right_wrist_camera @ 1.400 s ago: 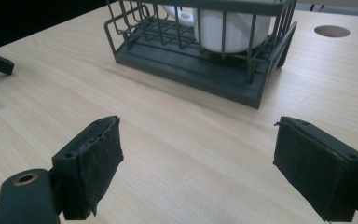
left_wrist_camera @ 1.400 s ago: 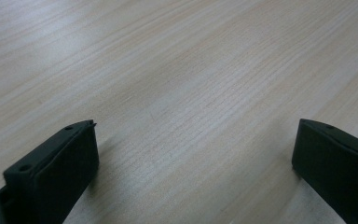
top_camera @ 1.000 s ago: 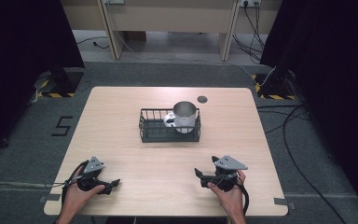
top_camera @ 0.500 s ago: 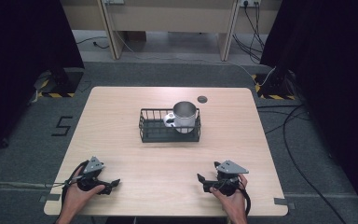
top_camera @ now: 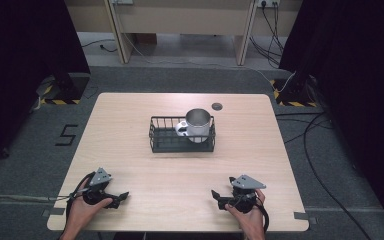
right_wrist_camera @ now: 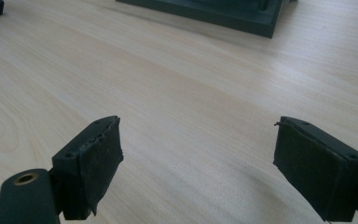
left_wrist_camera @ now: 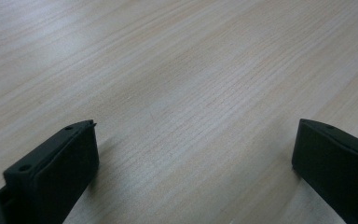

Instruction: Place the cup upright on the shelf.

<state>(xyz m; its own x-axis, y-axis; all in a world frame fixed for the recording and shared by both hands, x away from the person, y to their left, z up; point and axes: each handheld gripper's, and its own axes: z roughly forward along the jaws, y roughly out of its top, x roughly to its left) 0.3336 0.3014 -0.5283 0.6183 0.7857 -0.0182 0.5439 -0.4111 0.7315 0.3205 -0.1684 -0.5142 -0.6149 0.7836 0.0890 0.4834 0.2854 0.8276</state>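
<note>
A black wire basket (top_camera: 167, 140) stands near the middle of the wooden table (top_camera: 130, 115), and a shiny metal mug (top_camera: 198, 124) sits in its right end. My left gripper (top_camera: 123, 197) rests low at the front left of the table, jaws wide open over bare wood (left_wrist_camera: 191, 112). At the front right my right gripper (top_camera: 215, 197) lies near the table edge, open too, with nothing between its jaws. Its own view shows the basket's dark base (right_wrist_camera: 205, 11) far ahead.
A small dark round disc (top_camera: 217, 105) lies on the table behind the basket. Grey floor surrounds the table, with cables (top_camera: 320, 130) at the right and a painted number (top_camera: 67, 135) at the left. A wide stretch of wood separates the grippers from the basket.
My right gripper has drawn back toward the front edge and sunk lower. The left gripper, basket and mug have stayed put.
</note>
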